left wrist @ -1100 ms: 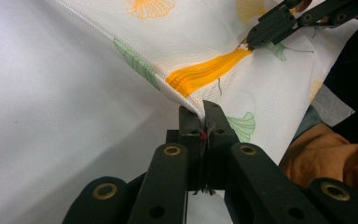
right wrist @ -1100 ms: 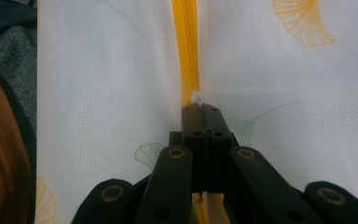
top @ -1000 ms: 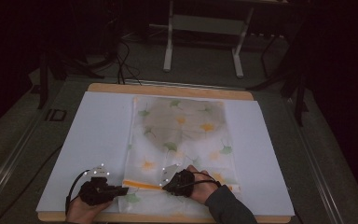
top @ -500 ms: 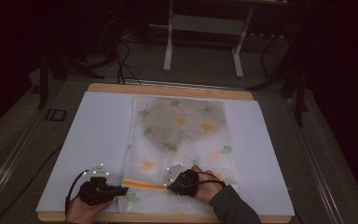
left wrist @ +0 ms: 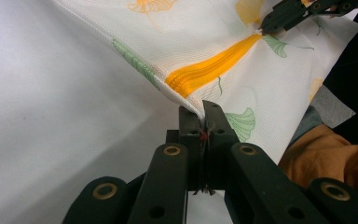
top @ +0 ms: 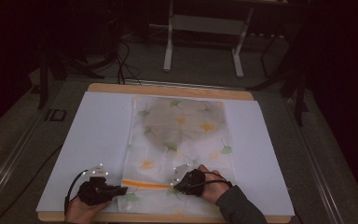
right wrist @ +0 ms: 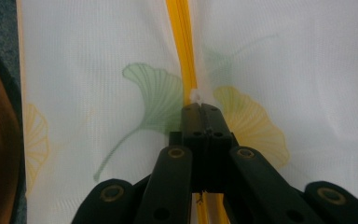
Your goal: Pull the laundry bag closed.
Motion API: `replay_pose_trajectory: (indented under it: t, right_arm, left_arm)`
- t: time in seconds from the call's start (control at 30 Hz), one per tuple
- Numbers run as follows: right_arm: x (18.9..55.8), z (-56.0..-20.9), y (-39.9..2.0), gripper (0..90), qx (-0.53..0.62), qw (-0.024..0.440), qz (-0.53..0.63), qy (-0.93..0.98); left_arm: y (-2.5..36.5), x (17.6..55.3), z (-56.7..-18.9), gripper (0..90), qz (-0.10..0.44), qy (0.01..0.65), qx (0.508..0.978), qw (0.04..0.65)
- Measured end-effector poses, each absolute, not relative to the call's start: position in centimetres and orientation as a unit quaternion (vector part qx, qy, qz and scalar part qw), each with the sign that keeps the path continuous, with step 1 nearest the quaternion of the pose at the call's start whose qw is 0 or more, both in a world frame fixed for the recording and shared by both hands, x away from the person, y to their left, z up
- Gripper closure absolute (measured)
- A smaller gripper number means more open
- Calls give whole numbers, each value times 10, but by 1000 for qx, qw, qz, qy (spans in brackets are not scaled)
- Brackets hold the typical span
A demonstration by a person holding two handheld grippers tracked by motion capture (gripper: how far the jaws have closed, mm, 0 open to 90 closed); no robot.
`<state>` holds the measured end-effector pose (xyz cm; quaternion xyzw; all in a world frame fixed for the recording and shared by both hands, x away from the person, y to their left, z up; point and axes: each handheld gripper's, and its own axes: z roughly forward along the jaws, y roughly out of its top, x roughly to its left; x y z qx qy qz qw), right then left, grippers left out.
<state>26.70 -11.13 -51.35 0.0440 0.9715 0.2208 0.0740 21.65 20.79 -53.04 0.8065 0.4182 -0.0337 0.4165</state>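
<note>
A white mesh bag [top: 179, 149] printed with ginkgo leaves lies on a white sheet [top: 98, 135] over a wooden table [top: 168, 88] (dark room, metal stand legs [top: 203, 42] behind). The left gripper [left wrist: 200, 109] is clenched on the bag's near edge; the right gripper [right wrist: 200, 107] pinches the white pull [right wrist: 196, 95] of its orange zipper [top: 144, 184]. All 4 jaws are pressed together.

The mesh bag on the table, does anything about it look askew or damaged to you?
Nothing looks damaged. The mesh bag lies flat and square on the white sheet. Only its near left corner is lifted and puckered, where the left gripper pinches it. The right gripper is shut on the white zipper pull of the orange zipper.
</note>
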Motion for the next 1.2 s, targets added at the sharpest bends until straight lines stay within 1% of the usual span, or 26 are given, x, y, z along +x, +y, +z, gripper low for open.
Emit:
replay_pose_trajectory:
  t: [0.4, 1.2]
  right_arm:
    - [267, -514, -120, 900, 50, 78, 218, 971]
    - [268, -513, -153, 900, 76, 90, 205, 972]
  left_arm:
    - [208, 217, -530, 883, -34, 418, 807, 416]
    - [210, 216, -530, 883, -33, 419, 806, 416]
